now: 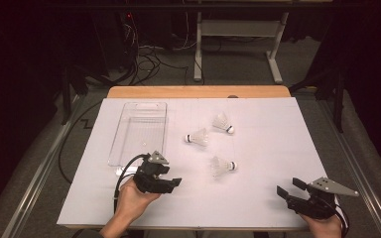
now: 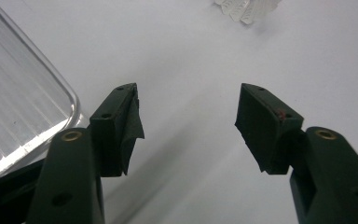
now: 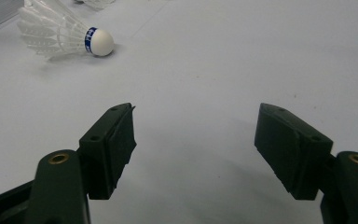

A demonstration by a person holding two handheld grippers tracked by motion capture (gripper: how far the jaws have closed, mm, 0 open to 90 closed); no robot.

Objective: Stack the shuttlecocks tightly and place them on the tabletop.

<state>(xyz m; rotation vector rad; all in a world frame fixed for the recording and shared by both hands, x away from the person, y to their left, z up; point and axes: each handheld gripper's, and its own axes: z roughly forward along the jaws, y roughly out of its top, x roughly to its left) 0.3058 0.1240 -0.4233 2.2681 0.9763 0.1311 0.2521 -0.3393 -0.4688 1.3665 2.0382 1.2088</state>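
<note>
We judged the work barely begun: the clear tray (image 1: 140,133) held nothing, and all three shuttlecocks lay on the white table (image 1: 258,198). Our left gripper (image 1: 171,179) stood with jaws wide and bare beside the tray's near corner, the nearest shuttlecock (image 1: 222,166) a little way off to its right. Our right gripper (image 1: 290,187), equally wide and bare, sat well apart from it

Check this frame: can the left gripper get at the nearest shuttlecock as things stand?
Probably yes. The left gripper is open and empty, and bare table lies between it and the nearest shuttlecock; the clear tray sits off to its other side.
</note>
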